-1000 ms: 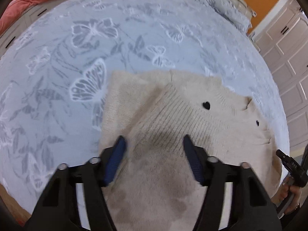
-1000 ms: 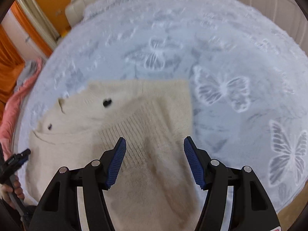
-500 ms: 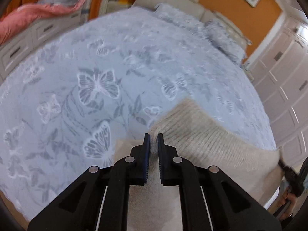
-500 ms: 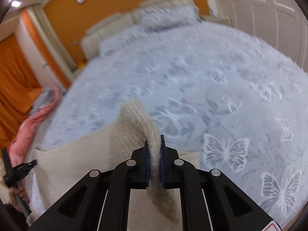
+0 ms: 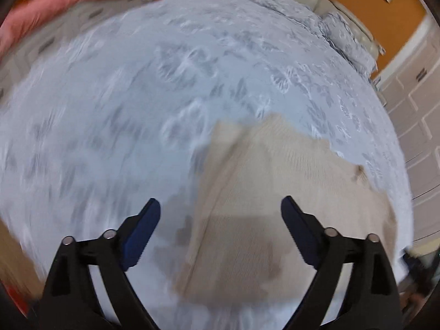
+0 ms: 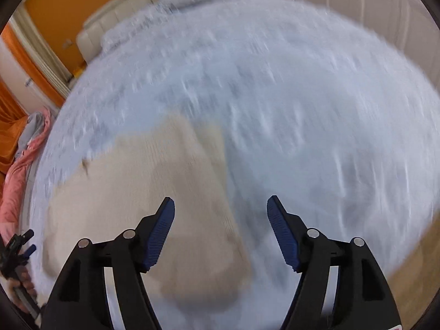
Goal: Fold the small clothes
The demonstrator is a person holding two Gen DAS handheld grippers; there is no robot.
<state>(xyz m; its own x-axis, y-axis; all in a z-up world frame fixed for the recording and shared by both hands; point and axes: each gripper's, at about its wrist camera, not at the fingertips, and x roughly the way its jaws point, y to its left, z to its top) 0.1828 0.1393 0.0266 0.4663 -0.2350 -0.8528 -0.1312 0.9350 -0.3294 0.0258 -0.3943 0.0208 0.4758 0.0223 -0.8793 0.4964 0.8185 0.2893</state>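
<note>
A cream knit sweater (image 5: 269, 192) lies folded on the butterfly-print bedspread (image 5: 123, 110). My left gripper (image 5: 220, 228) is open and empty above its left edge, its jaws wide apart. In the right wrist view the sweater (image 6: 143, 192) lies to the left. My right gripper (image 6: 221, 231) is open and empty above the sweater's right edge. Both views are blurred by motion.
Pink clothes (image 5: 55, 2) lie at the far left on a dresser. Pillows (image 5: 316, 22) and a headboard are at the far end of the bed. White wardrobe doors (image 5: 418, 104) stand to the right. The other hand-held gripper (image 6: 16, 247) shows at the left edge.
Both grippers were shut on the sweater's raised fold half a second ago. Both have opened and let it go, and the fold now lies flat on the sweater. Both cameras are moving.
</note>
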